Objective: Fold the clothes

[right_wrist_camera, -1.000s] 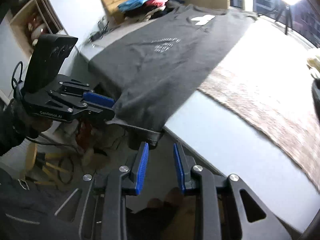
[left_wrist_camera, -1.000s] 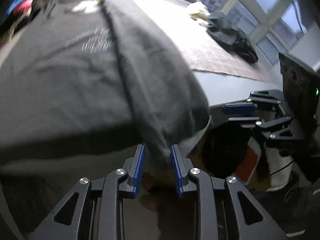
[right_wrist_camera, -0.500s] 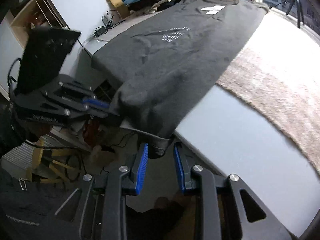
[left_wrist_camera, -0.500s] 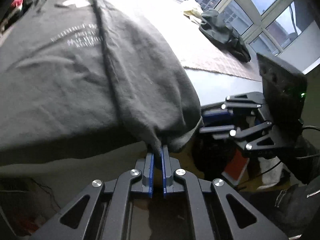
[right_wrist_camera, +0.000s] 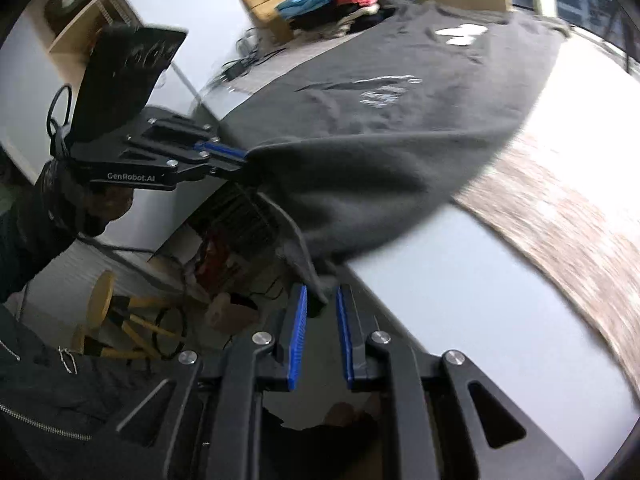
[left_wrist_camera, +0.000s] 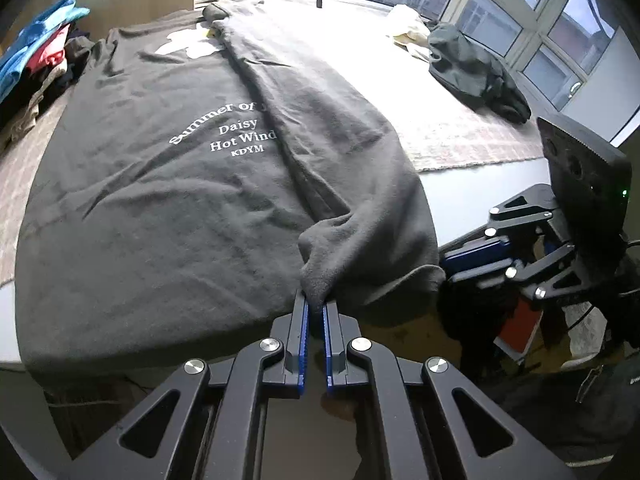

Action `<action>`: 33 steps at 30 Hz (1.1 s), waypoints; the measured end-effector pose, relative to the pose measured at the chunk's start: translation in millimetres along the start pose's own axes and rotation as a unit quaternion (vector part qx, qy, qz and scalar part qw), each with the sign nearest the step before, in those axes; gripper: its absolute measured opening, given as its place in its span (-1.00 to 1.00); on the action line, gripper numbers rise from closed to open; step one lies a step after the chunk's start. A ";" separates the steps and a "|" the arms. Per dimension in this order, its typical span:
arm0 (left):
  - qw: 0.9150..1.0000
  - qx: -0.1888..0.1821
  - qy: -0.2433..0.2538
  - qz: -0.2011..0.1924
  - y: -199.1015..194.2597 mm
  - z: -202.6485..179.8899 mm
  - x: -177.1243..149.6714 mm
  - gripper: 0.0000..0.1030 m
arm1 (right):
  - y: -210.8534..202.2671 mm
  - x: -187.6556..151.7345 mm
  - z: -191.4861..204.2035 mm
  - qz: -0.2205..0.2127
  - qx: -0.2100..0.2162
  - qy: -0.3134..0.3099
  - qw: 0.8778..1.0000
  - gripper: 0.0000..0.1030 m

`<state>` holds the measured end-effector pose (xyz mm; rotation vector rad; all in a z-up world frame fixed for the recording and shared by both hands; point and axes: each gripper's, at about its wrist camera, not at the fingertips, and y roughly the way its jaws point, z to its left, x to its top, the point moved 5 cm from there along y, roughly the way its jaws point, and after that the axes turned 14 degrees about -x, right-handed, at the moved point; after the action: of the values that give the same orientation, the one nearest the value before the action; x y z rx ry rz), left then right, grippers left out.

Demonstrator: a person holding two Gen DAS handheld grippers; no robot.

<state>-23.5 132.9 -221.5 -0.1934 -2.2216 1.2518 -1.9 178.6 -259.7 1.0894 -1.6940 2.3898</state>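
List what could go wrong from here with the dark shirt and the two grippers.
1. The right gripper has open jaws around the hem corner; if the left pulls before it shuts, the fold may go up lopsided.
2. The left gripper pinches only a small bunch of the dark shirt, which might slip out.
3. The hem hangs over the table edge, so a dropped corner could slide off.

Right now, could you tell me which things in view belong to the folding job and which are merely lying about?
In the job:
dark grey T-shirt
left gripper, shut on its hem
right gripper, open at the hem

Lying about:
pile of coloured clothes
dark crumpled garment
yellow stool
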 end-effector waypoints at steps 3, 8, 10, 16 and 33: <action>1.000 0.000 0.006 0.007 2.1 -4.1 -0.2 -0.90 | 8.0 3.7 10.9 0.002 -0.009 -0.021 1.000 -0.50; 0.999 -0.035 -0.019 -0.001 0.7 -7.2 -3.2 -0.90 | -1.8 -3.1 -2.4 -0.009 -0.042 0.034 0.998 -0.93; 0.996 -0.080 -0.039 -0.003 5.3 -17.4 -9.7 -0.90 | -13.9 -17.3 -8.3 -0.015 -0.041 0.079 0.996 -0.93; 0.994 -0.093 -0.038 0.053 47.8 -32.1 -41.6 -0.88 | -15.6 -36.1 -4.1 -0.015 -0.064 0.081 0.995 -0.87; 0.987 -0.142 -0.067 0.034 35.3 -36.9 -31.8 -0.37 | 12.6 -17.8 9.6 -0.016 -0.120 -0.026 0.992 -0.72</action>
<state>17.6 167.2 -249.0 -0.3067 -2.5254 1.0019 11.6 171.8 -278.0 1.1369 -1.9038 2.0874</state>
